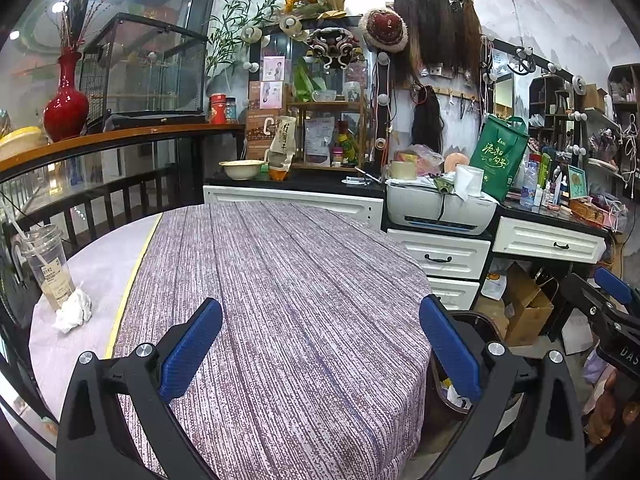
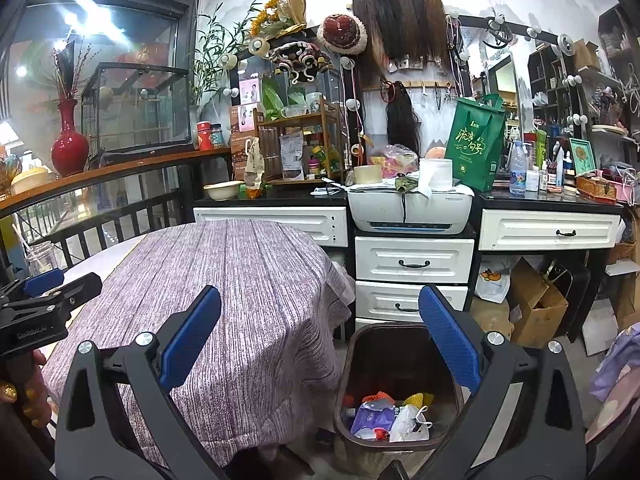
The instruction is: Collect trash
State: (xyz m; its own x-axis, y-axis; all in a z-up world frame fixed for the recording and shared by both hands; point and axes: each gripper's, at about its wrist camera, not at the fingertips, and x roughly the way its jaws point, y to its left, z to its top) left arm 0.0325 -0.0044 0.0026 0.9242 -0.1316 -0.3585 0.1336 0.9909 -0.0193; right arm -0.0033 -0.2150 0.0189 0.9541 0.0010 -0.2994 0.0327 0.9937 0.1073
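Note:
A clear plastic drink cup [image 1: 47, 266] with a straw stands at the table's left edge, a crumpled white tissue [image 1: 74, 310] lying against its base. My left gripper [image 1: 320, 334] hovers wide open over the purple tablecloth [image 1: 280, 280], well right of both, nothing between its blue pads. A brown trash bin [image 2: 394, 396] holding several wrappers stands on the floor right of the table. My right gripper [image 2: 320, 334] is open and empty above the table's corner and the bin. The cup [image 2: 40, 258] shows faintly at far left in the right wrist view. Each gripper shows in the other's view: the right [image 1: 612, 308] and the left [image 2: 48, 292].
White drawers [image 2: 414, 260] with a printer [image 2: 410, 206] stand behind the bin. A green bag [image 2: 476, 144] and bottles crowd the black counter. Cardboard boxes [image 2: 536, 308] sit under the desk at right. A railing and red vase [image 1: 66, 100] border the left side.

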